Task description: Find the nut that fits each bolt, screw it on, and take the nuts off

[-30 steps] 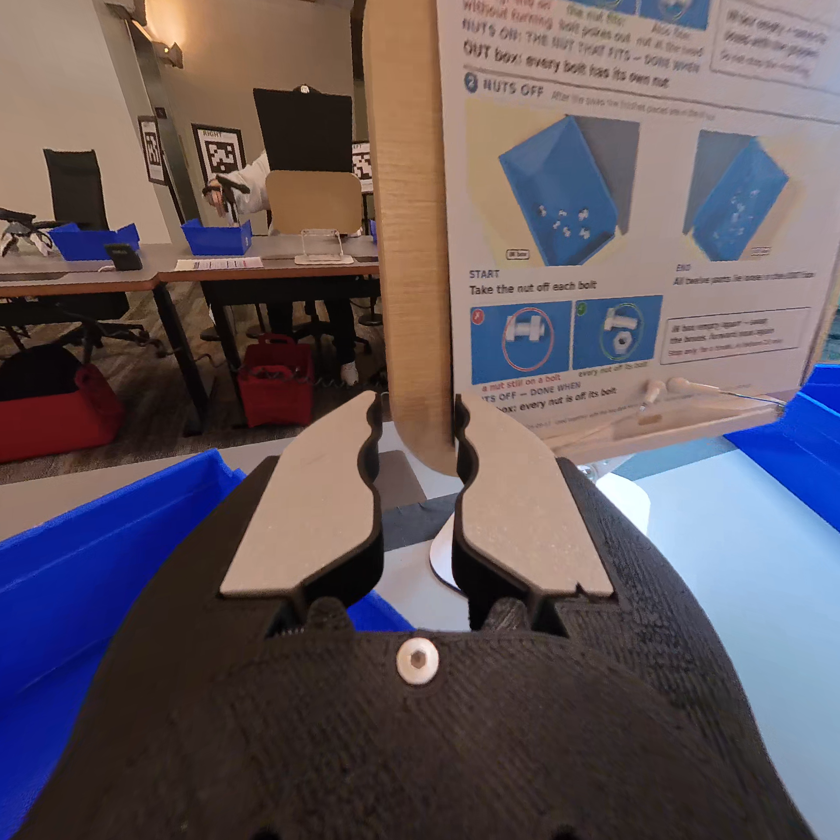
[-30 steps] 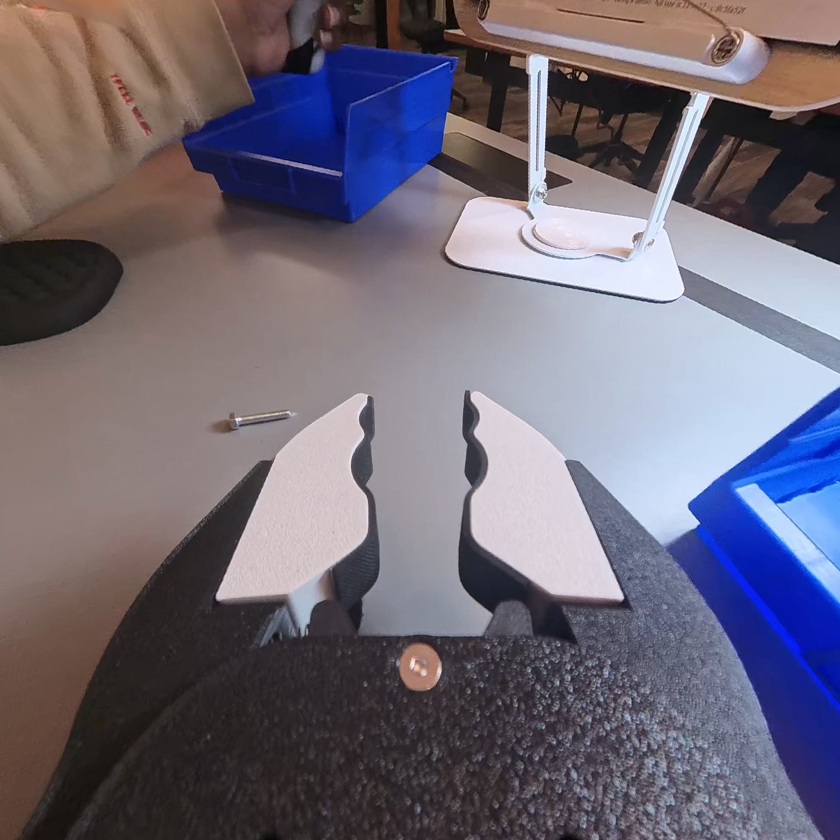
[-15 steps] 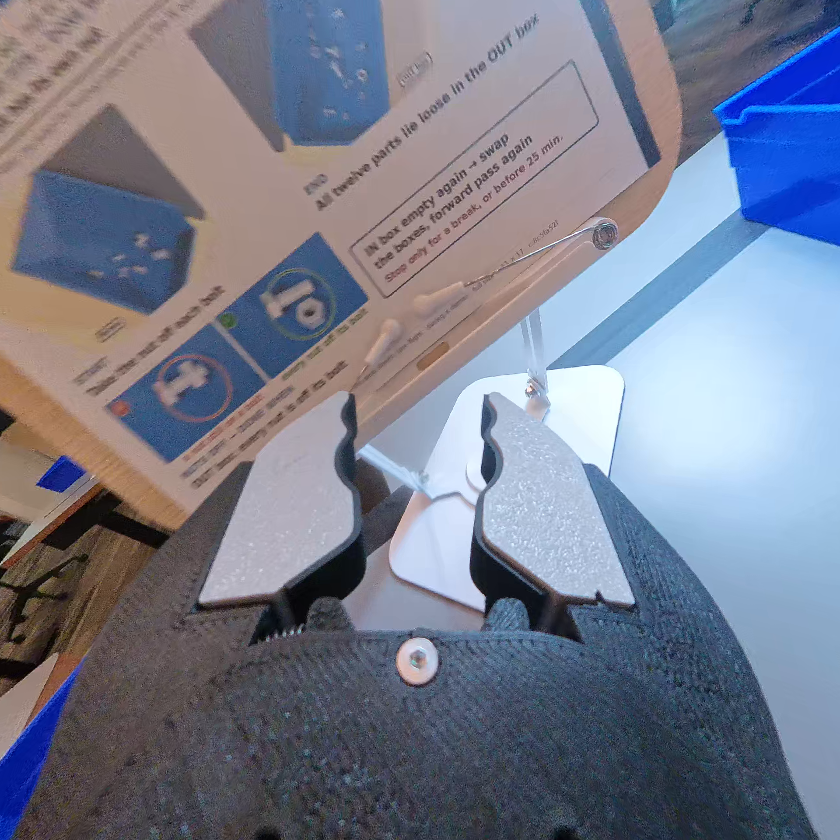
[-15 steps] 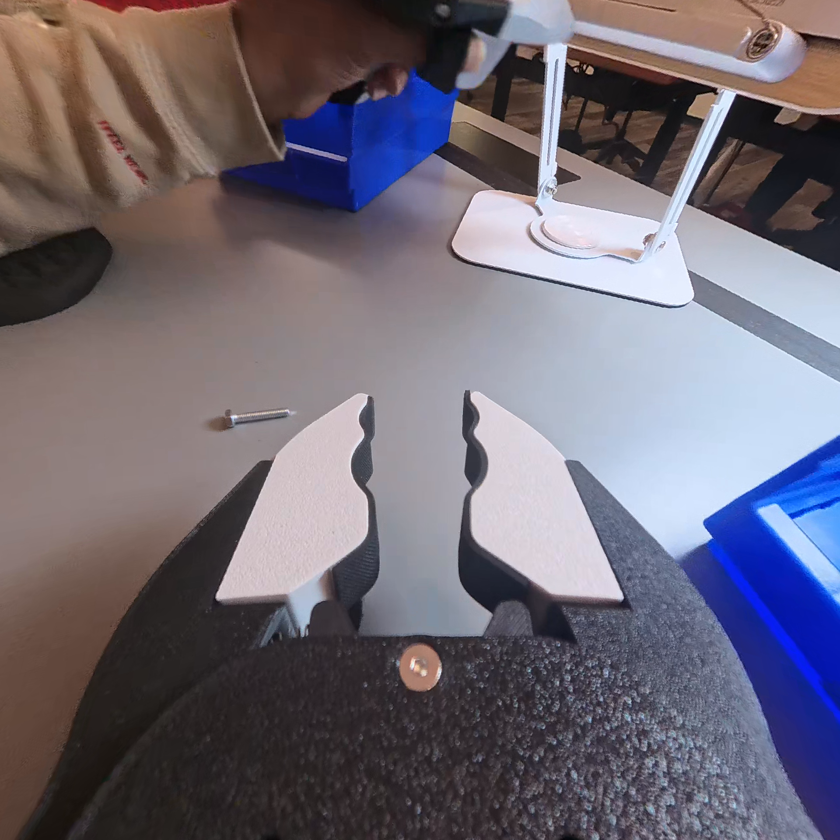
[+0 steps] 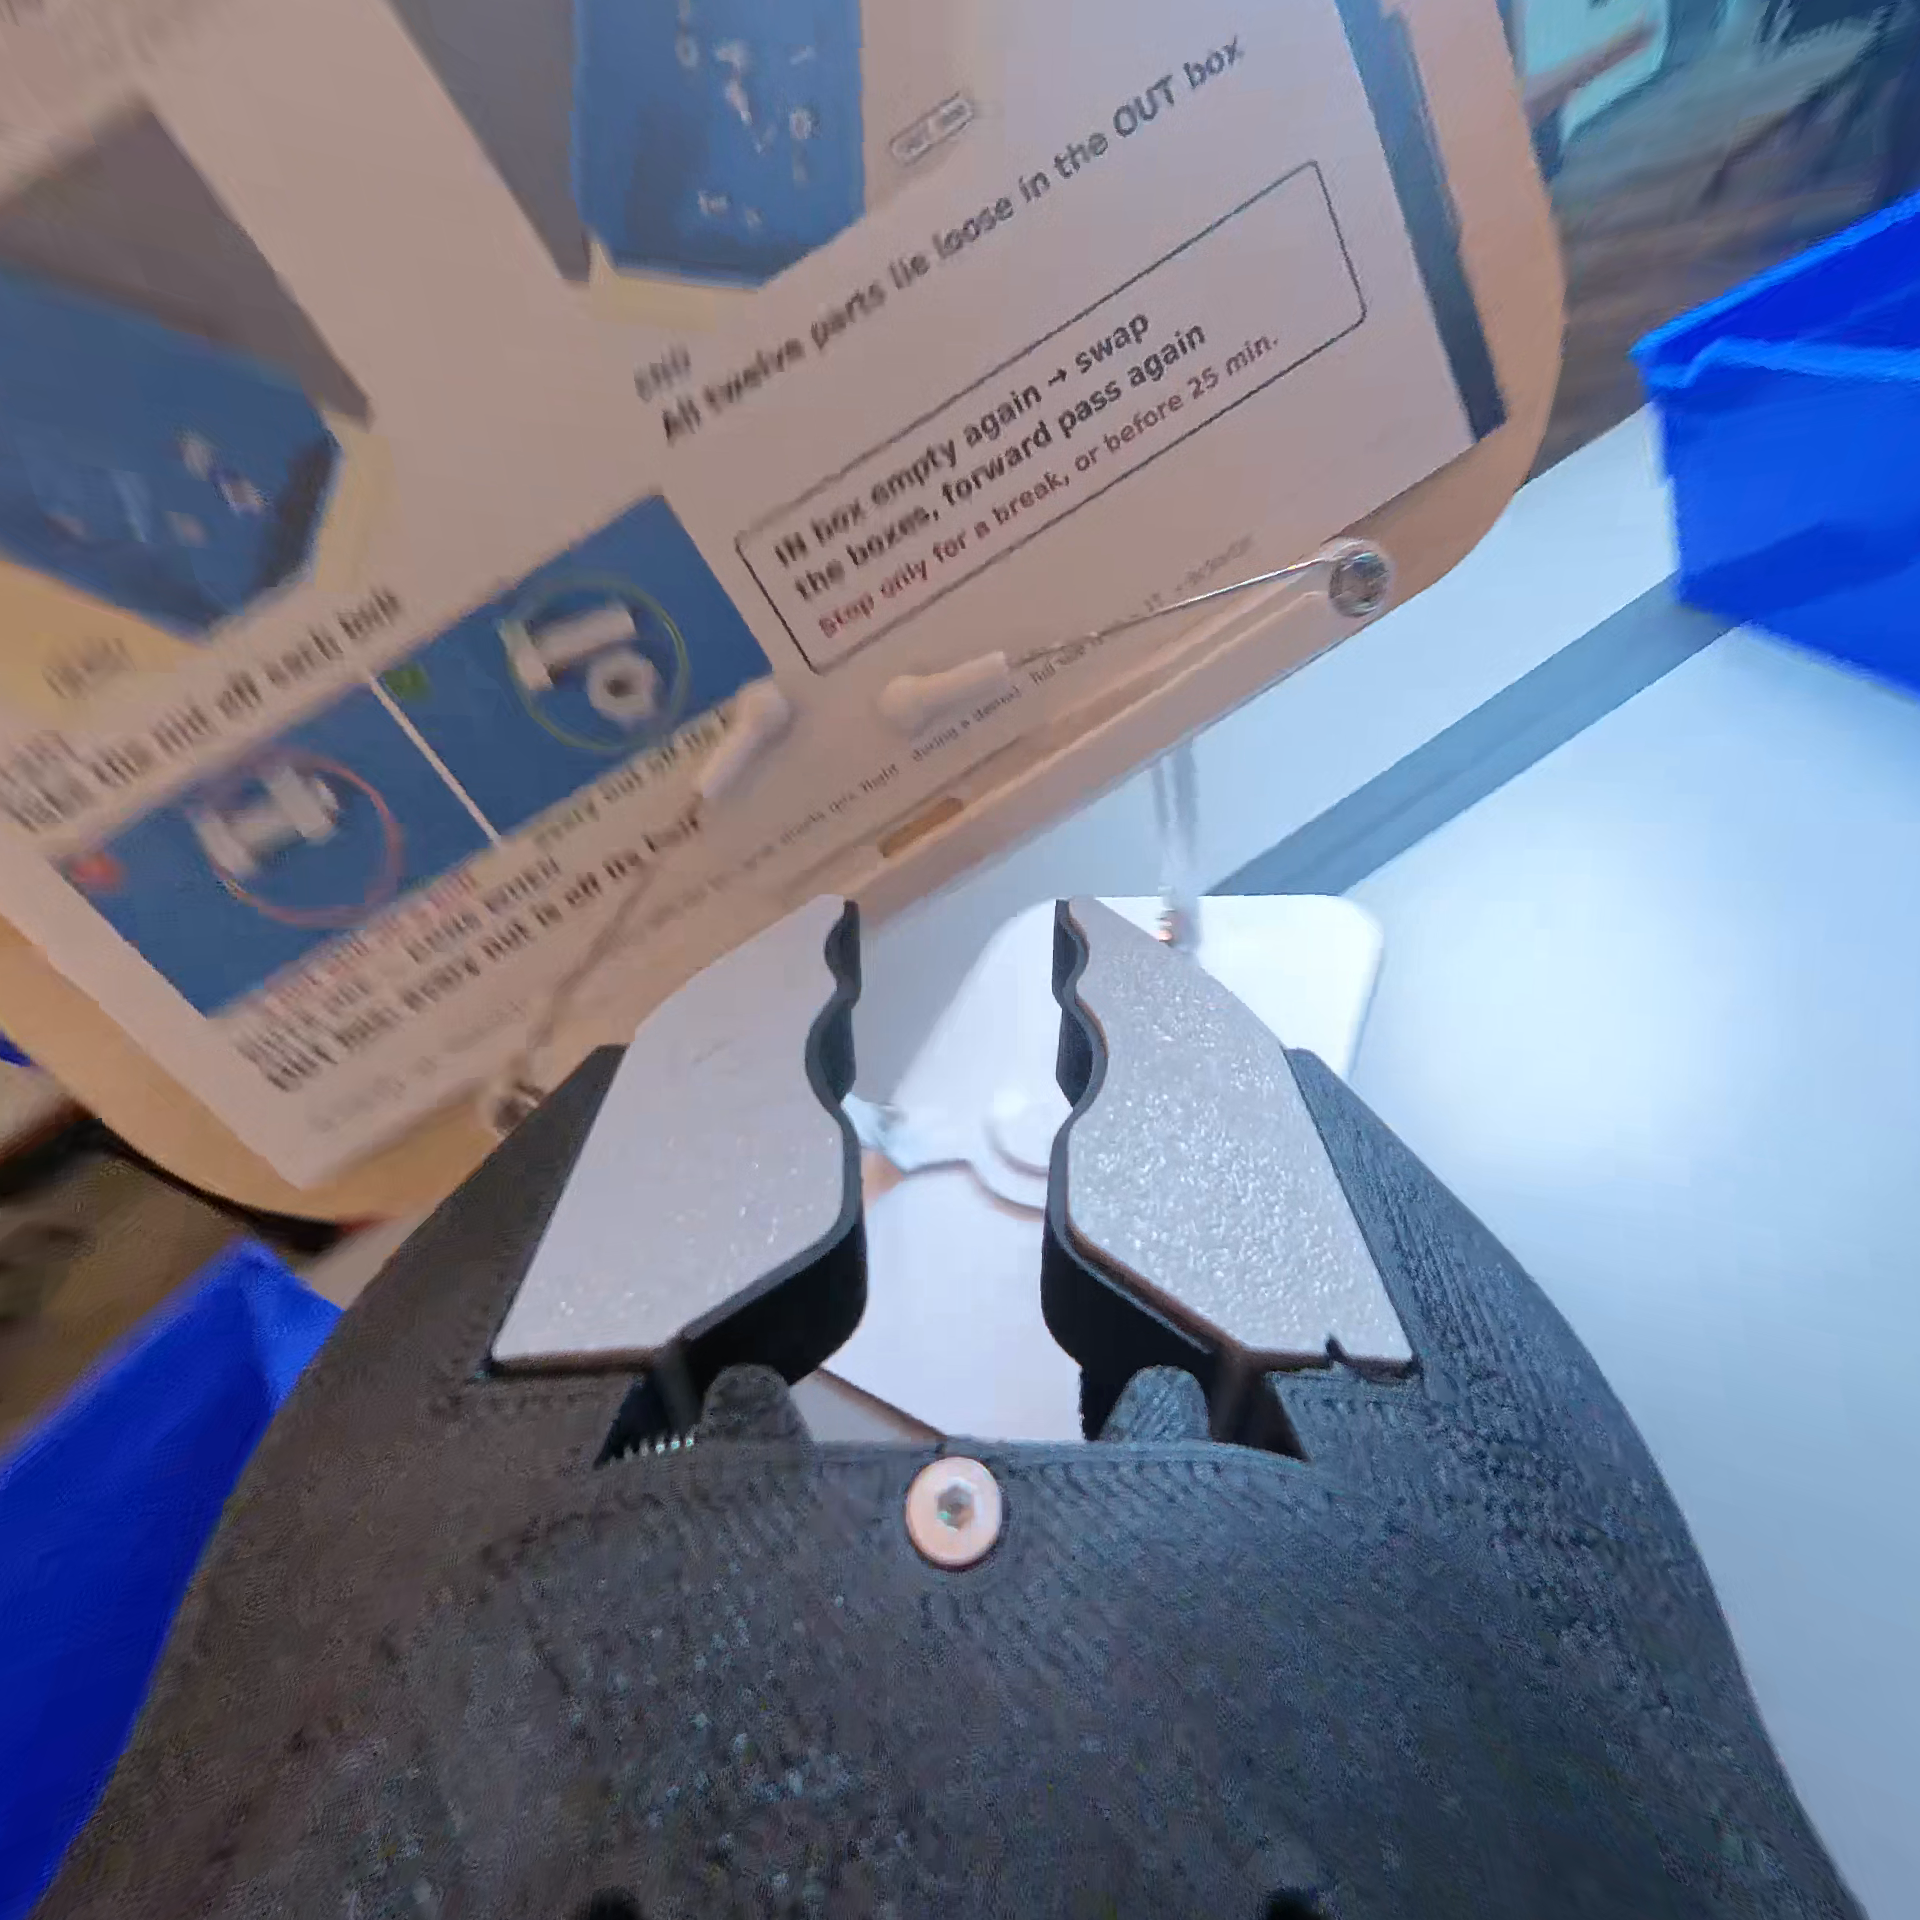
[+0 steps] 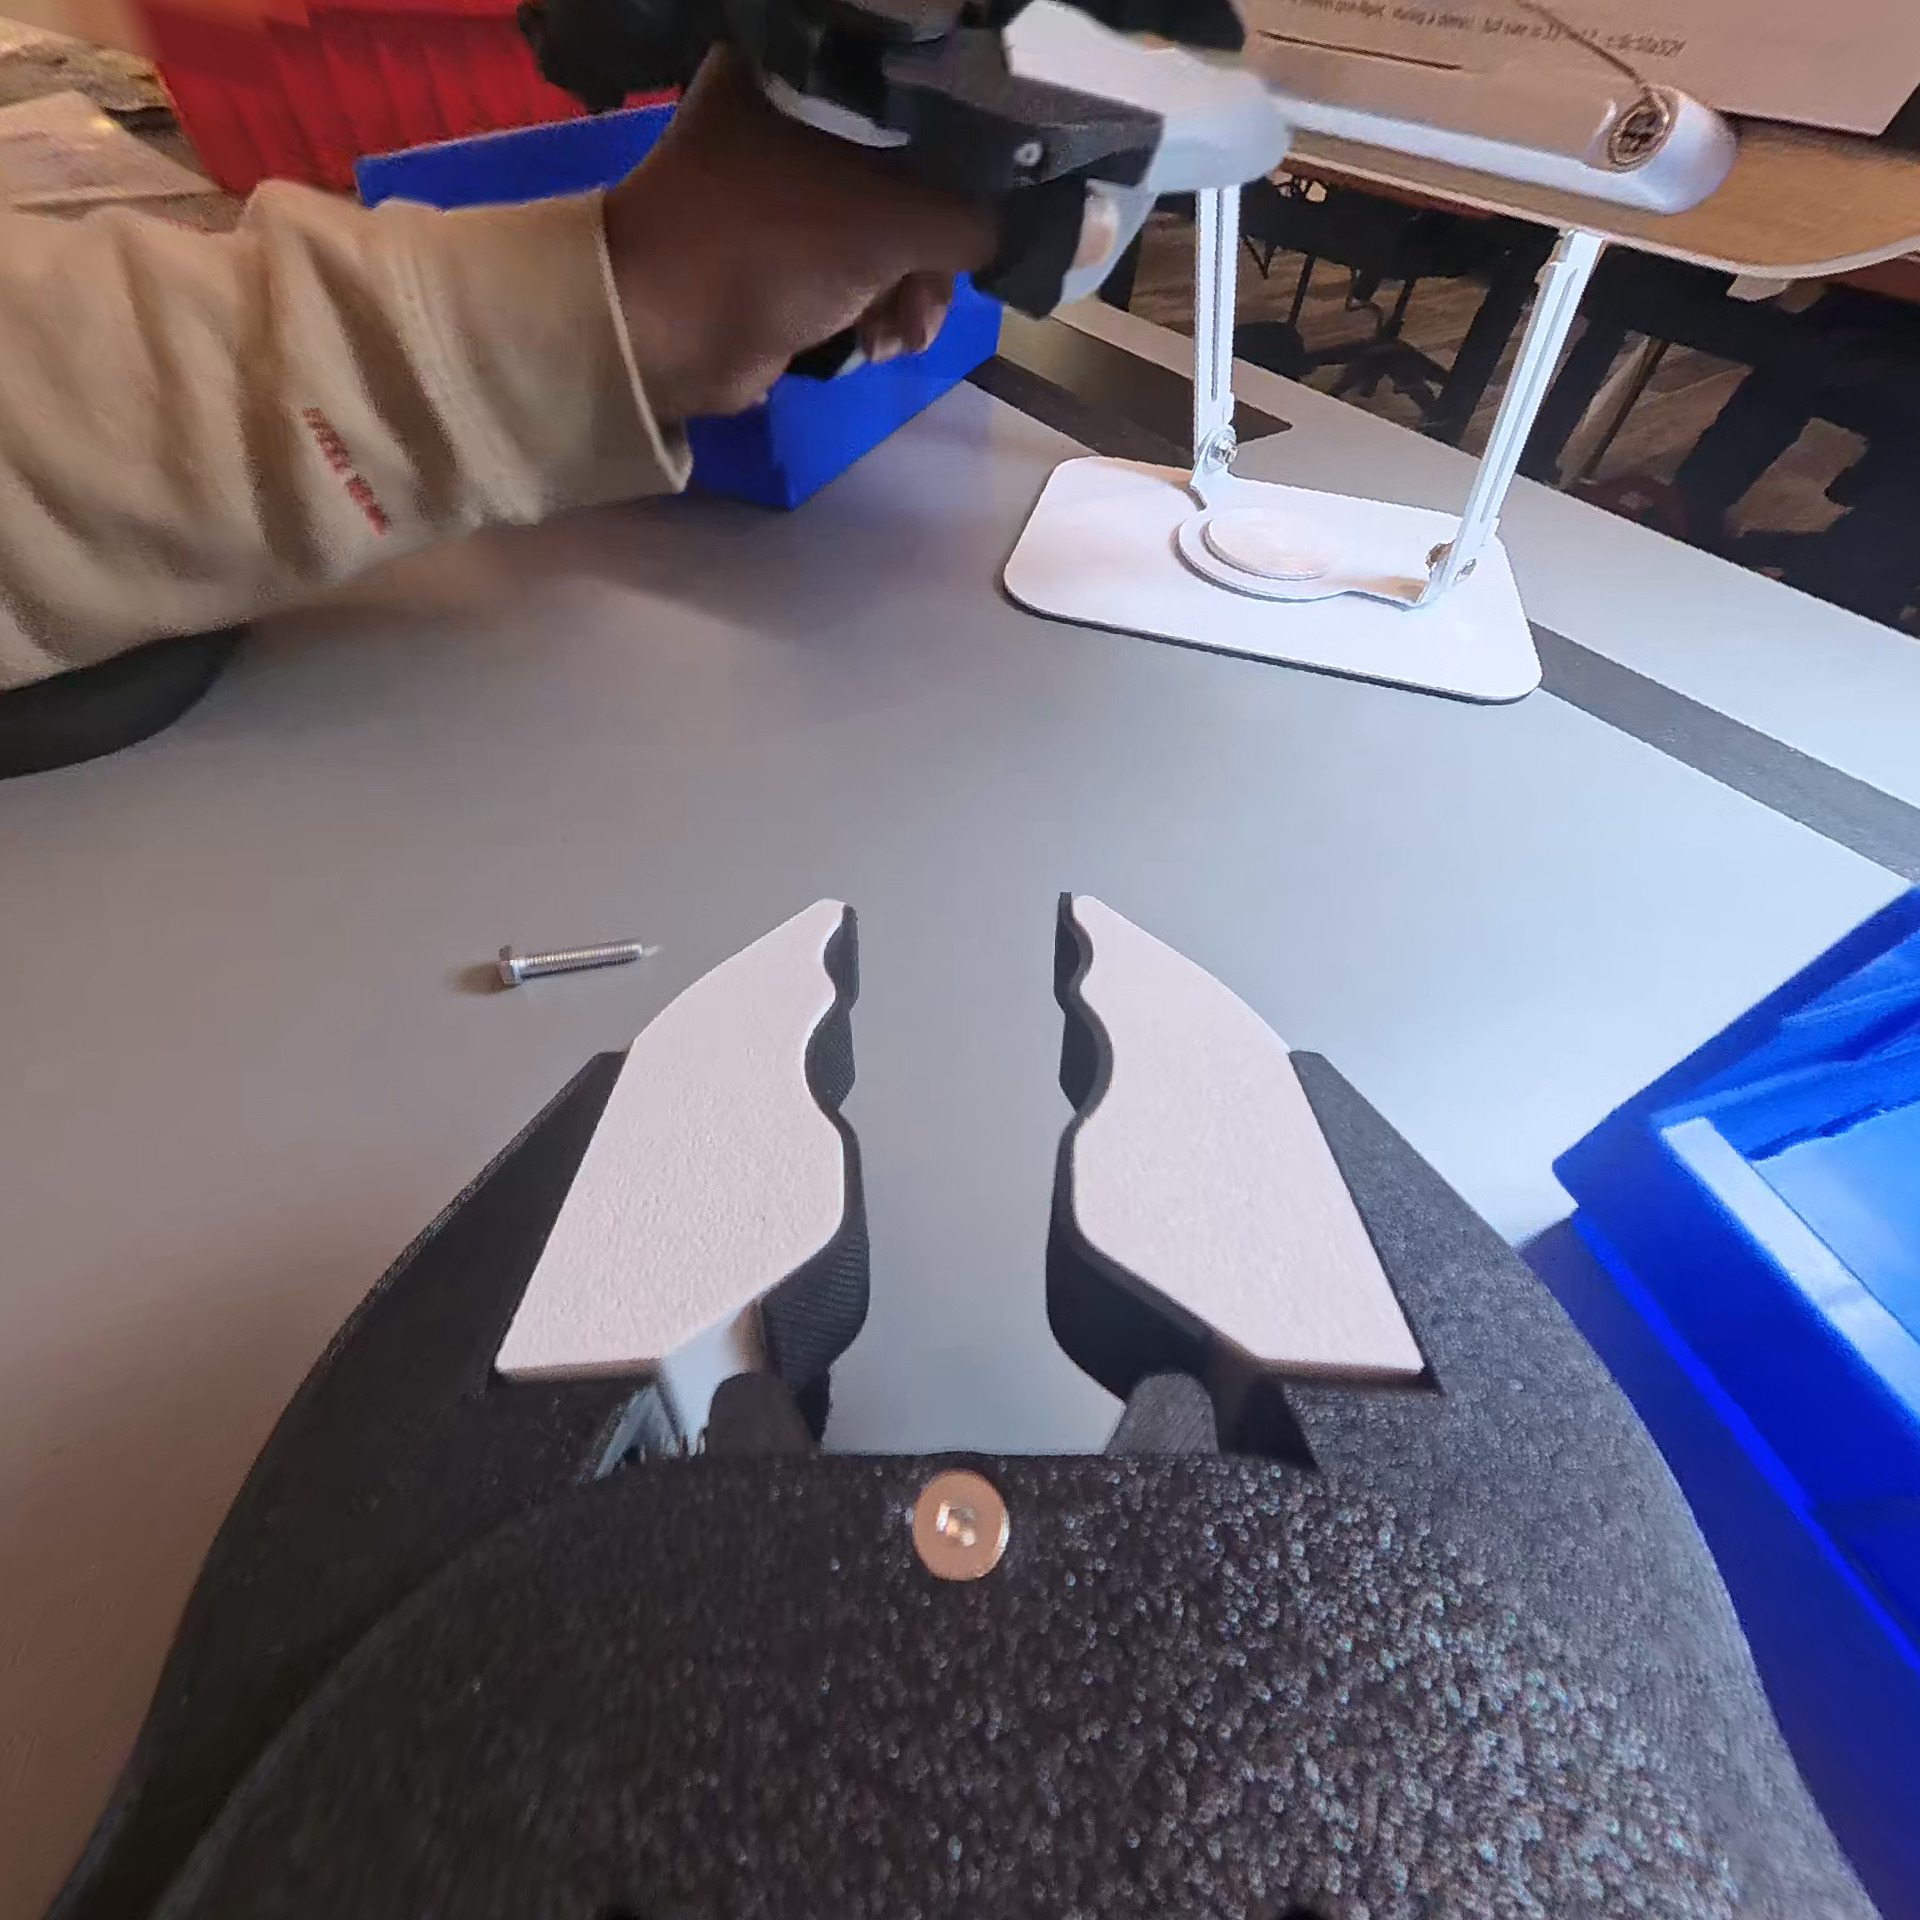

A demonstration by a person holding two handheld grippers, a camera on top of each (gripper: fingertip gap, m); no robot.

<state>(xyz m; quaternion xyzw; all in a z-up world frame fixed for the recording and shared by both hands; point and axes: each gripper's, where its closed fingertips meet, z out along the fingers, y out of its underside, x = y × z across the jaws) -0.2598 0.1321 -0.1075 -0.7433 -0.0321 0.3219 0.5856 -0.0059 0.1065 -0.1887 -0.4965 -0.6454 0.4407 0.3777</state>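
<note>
Grey tabletop [image 6: 1143, 831] carries a single bolt [image 6: 566, 961], lying flat just left of the right gripper [image 6: 956, 914], whose fingers stand apart and empty. Raised before the instruction board [image 5: 935, 364], the left gripper [image 5: 956, 914] is likewise spread, gripping nothing.

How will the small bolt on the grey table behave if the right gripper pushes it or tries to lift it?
The bolt lies flat on its side on the smooth table, so a sideways push would probably roll it, curving around its wider head. It looks like stiff metal. Being thin and low, it may slip from the right gripper, whose jaws stand open.
</note>
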